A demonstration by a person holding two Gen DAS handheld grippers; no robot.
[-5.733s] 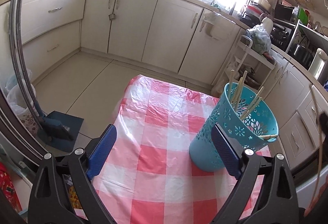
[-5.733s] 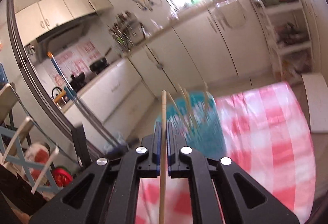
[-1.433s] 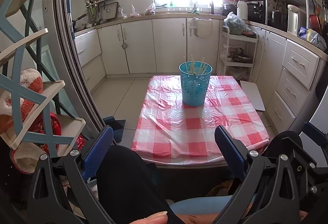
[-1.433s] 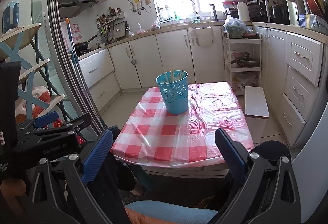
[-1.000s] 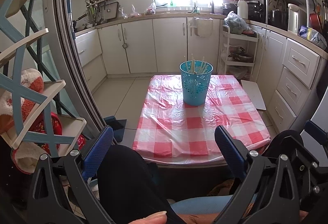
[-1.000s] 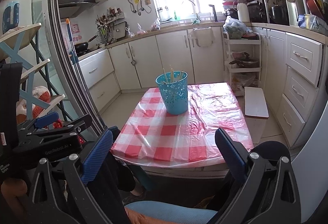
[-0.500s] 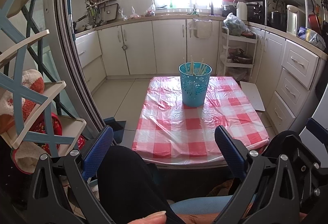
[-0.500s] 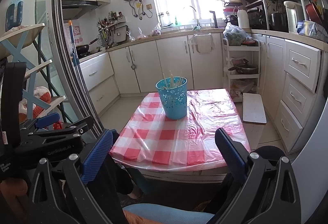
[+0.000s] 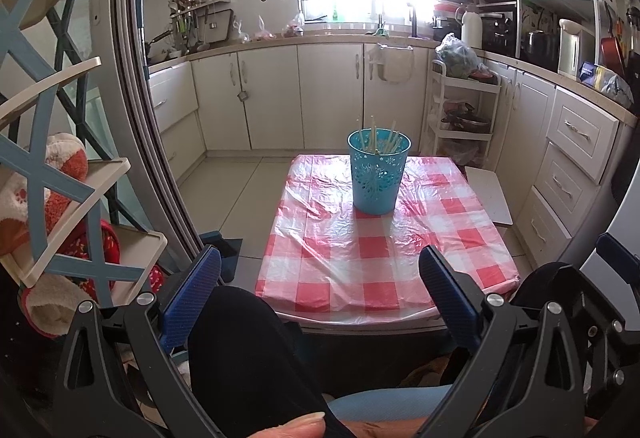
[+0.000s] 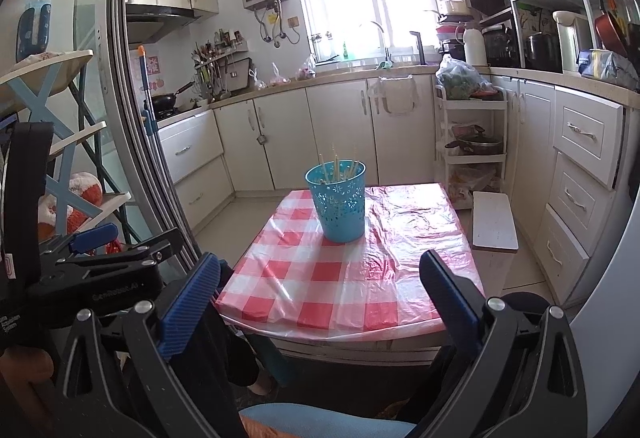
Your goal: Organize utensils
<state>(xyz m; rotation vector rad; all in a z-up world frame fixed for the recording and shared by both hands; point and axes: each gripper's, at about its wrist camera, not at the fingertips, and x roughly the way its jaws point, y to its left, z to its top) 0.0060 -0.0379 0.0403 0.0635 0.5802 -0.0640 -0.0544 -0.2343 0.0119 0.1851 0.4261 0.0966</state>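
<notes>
The kitchen floor (image 9: 240,189) is bare on the left side of the tabletop (image 9: 384,258), between it and the white cabinets (image 9: 272,97). The tabletop carries a red and white checked plastic cloth that hangs over every edge. Its near half is free. On the right, a white board (image 10: 494,220) lies just beside the tabletop edge, near the drawers. The teal perforated holder (image 9: 378,171) stands upright on the far half of the tabletop, closer to the far edge than to the near one, with free cloth on both sides. Several wooden chopsticks (image 9: 376,139) stand inside it and lean on its rim. The left claw (image 9: 320,298) is released, its blue pads wide apart, low and well apart from the near edge. The right claw (image 10: 320,298) is released too and grasps nothing.
</notes>
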